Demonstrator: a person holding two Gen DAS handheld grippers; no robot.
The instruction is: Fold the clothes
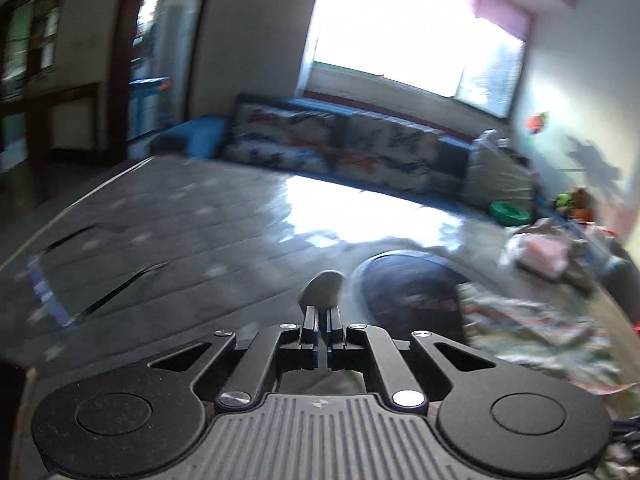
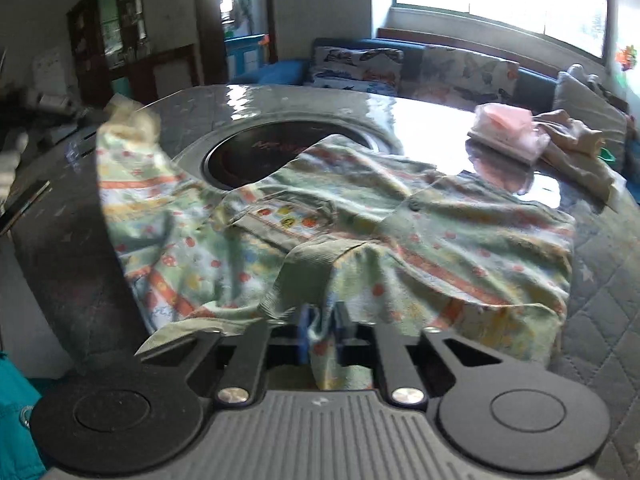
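A pale green garment (image 2: 360, 220) printed with orange stripes and small fruits lies spread and rumpled on the dark glossy table (image 2: 420, 116), partly covering the round black cooktop (image 2: 248, 156). My right gripper (image 2: 322, 326) is shut on a fold of its near ribbed edge, and cloth shows between the blue pads. In the left wrist view my left gripper (image 1: 322, 312) has its fingers pressed together on a small grey-green nub of cloth (image 1: 323, 286). The rest of the garment (image 1: 532, 328) lies to its right, blurred. The garment's far left corner (image 2: 128, 120) is raised off the table.
A folded pink item (image 2: 506, 128) and beige clothes (image 2: 576, 140) sit at the table's far right. A patterned sofa (image 2: 440, 68) runs under the bright window. The quilted table cover (image 2: 608, 312) lies at the right, and a teal cloth (image 2: 16, 412) hangs at the lower left.
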